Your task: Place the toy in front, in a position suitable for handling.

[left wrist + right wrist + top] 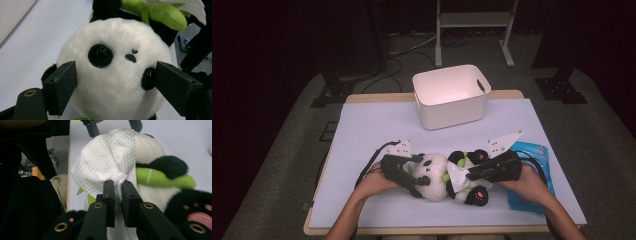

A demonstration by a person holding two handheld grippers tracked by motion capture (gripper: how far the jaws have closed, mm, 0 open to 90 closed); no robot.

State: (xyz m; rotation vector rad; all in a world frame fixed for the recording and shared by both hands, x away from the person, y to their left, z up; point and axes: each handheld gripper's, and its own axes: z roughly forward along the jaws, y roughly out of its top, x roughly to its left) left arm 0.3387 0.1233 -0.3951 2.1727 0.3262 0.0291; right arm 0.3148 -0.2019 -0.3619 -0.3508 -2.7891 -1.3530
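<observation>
Wiping a Plush Panda

Lying low over the near edge of the surface (pixel 362 125), both forearms angle inward. The left tool (pixel 416 186) has its jaws set on either side of the panda's head (pixel 112 75), pads against the fur. The right tool (pixel 118 185) is clamped on a white tissue (pixel 107 162). The right gripper view shows the tissue draped over the panda (pixel 447 177); the high view adds a white bin (pixel 452 95) behind.

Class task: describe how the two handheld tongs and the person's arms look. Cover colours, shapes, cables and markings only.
Both tongs, left tongs and right tongs, have black bodies with two blocky, flat-faced black jaws. Brass-coloured rings sit at the jaw joints in the gripper views. Each carries a pale grey three-cornered plate dotted with small holes, and a black cable trails from the left one. The forearms are bare, with no sleeves in sight.
</observation>
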